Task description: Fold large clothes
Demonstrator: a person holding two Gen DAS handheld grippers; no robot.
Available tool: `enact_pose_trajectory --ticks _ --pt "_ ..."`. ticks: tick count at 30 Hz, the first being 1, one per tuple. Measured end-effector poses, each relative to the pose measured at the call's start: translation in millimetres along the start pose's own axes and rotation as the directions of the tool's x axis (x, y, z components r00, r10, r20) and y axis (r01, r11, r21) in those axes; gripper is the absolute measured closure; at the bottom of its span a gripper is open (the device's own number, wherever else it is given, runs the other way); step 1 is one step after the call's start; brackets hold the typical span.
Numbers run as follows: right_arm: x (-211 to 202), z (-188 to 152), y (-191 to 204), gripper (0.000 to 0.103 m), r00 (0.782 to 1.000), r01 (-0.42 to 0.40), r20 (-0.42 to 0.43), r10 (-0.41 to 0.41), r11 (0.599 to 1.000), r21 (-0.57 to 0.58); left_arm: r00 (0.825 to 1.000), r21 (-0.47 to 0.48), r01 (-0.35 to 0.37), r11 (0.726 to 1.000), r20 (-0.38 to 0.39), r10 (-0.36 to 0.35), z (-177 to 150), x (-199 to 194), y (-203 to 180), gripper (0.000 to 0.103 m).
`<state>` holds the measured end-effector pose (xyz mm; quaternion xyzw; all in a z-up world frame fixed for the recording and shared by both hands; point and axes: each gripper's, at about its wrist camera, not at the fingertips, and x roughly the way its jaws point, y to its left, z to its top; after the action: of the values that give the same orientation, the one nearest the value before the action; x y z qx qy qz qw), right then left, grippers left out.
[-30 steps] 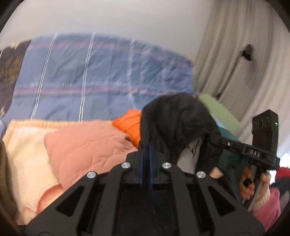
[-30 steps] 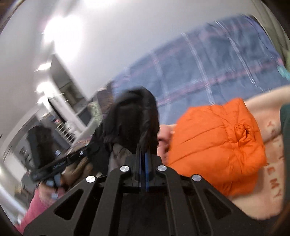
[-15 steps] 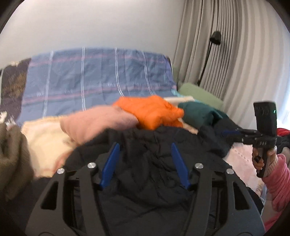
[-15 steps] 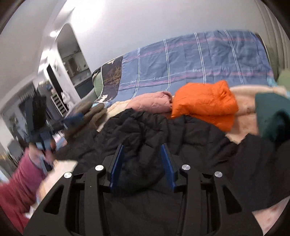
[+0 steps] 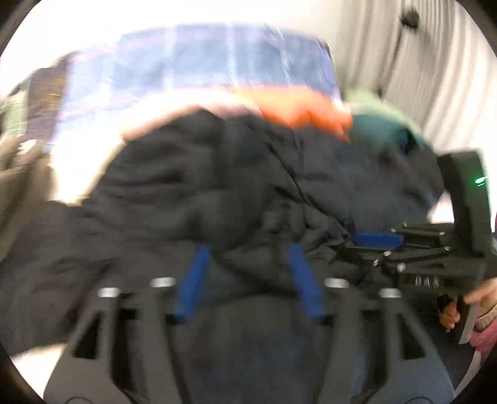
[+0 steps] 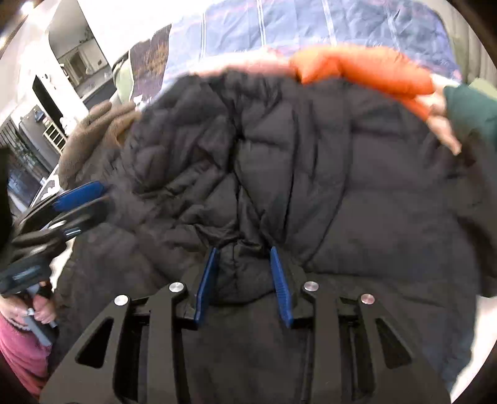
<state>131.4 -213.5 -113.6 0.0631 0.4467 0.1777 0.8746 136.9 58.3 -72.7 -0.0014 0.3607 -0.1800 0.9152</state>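
A large black puffer jacket (image 6: 341, 186) lies spread over the bed and fills both views. My right gripper (image 6: 242, 251) points down at it, jaws closing, and a puffy fold of the jacket fills the gap and touches both blue pads. In the blurred left wrist view my left gripper (image 5: 248, 251) hovers over the black jacket (image 5: 217, 186), jaws wide and opening, with no cloth pinched. The right gripper (image 5: 377, 241) shows at that view's right edge, and the left gripper (image 6: 84, 199) at the right wrist view's left edge.
Beyond the jacket lie an orange puffer (image 6: 357, 68), a pink garment (image 6: 248, 63), a dark teal garment (image 6: 472, 105) and a brown fleece (image 6: 93, 130), all on a blue plaid sheet (image 6: 310, 25). Pale curtains (image 5: 419, 62) hang at right. A pink sleeve (image 6: 18, 348) sits low left.
A second ago both grippers held the jacket up, shut on it. It was let go and now lies on the bed. Both grippers dropped closer; the right one narrowed around a fold.
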Motion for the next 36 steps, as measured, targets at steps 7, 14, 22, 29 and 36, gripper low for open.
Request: enact_pose_trajectory --ticks 7,14,22,29,36 --pt "-20 13 51 0.059 0.995 -0.029 0.094 0.04 0.993 -0.114 0.991 -0.336 -0.125 0.934 0.011 0.137 -83 -85 119 0.032" --pt "58 -12 52 0.055 1.0 -0.018 0.011 0.018 0.999 -0.043 0.982 -0.708 -0.107 0.698 0.037 0.188 -160 -130 243 0.031" --pt "54 -20 45 0.05 0.994 -0.073 0.08 0.076 0.997 -0.041 0.965 -0.896 -0.113 0.43 0.003 0.262 -198 -132 334 0.024" --pt "48 -26 37 0.048 0.993 -0.077 0.09 0.081 0.996 -0.045 0.951 -0.971 0.055 0.231 0.121 0.283 -208 -122 378 0.026" --pt "49 -26 40 0.046 0.992 -0.084 0.094 0.088 0.996 -0.044 0.916 -0.961 0.174 0.216 0.239 0.322 -193 -121 379 0.1"
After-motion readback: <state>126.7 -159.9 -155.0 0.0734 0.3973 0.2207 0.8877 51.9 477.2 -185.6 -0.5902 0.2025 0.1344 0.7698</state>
